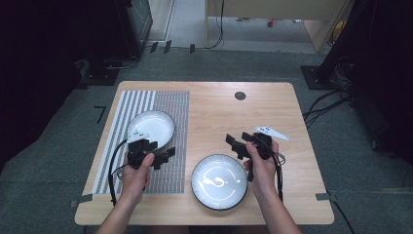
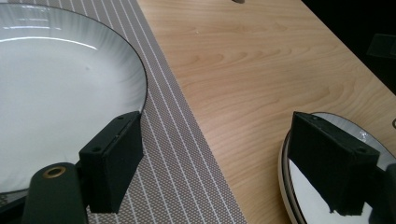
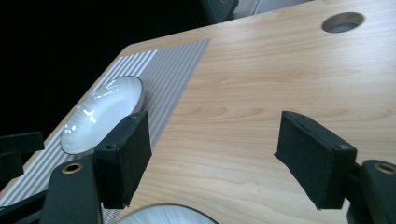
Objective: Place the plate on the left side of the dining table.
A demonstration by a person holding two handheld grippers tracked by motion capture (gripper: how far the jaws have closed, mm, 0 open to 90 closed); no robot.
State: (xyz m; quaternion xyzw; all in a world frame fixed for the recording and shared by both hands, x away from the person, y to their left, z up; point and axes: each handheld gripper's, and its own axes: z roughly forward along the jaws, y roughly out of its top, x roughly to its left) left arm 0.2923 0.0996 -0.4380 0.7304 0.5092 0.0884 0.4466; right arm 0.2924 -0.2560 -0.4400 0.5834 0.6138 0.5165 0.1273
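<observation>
**Q:** Where are your hand-held grippers at right now?

**A:** My left hand-held gripper [image 1: 158, 155] has its jaws wide apart, nothing between them. It's hovering over the striped placemat [image 1: 176, 105], right at the 5 o'clock edge of the white plate [image 1: 152, 127] sitting on that mat. My right hand-held gripper [image 1: 238, 144] is spread open too and empty, above bare tabletop [image 1: 214, 114].

**Q:** And the other plate?

**A:** The second plate [image 1: 219, 181] sits on the wood near the front edge, around 7 o'clock from my right hand-held gripper and just beside my right hand [image 1: 262, 168]. The two plates are well apart. There's a round cable hole [image 1: 240, 95] toward 12 o'clock, at the far edge.
</observation>
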